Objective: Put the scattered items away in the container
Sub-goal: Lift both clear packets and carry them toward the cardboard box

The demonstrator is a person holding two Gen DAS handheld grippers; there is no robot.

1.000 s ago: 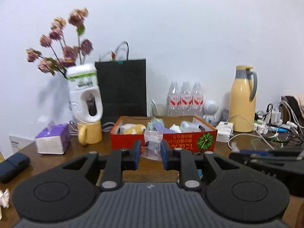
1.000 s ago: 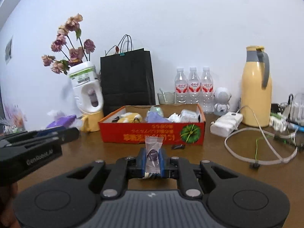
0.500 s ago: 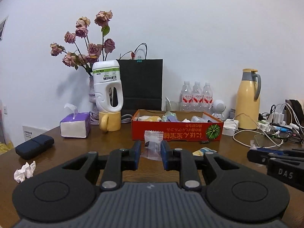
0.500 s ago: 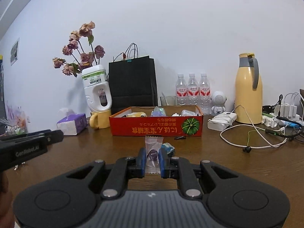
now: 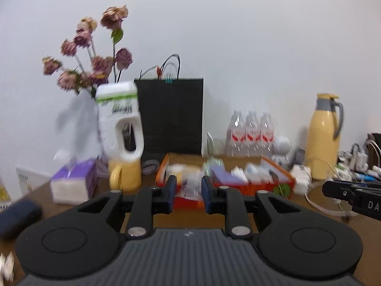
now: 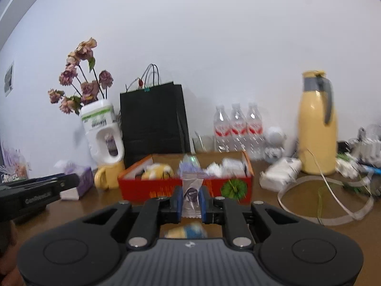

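We are pinching a bag (image 5: 189,188) in our left gripper (image 5: 189,191) and a candy (image 6: 192,196) in our right gripper (image 6: 192,201), both facing the box (image 6: 154,189).

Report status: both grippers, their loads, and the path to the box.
Left gripper shut on clear packet. Right gripper shut on wrapped candy. Red box dead ahead, nothing between.

Red box (image 6: 147,188) holds mixed items; clear-wrapped candy (image 6: 192,194) upright before it.
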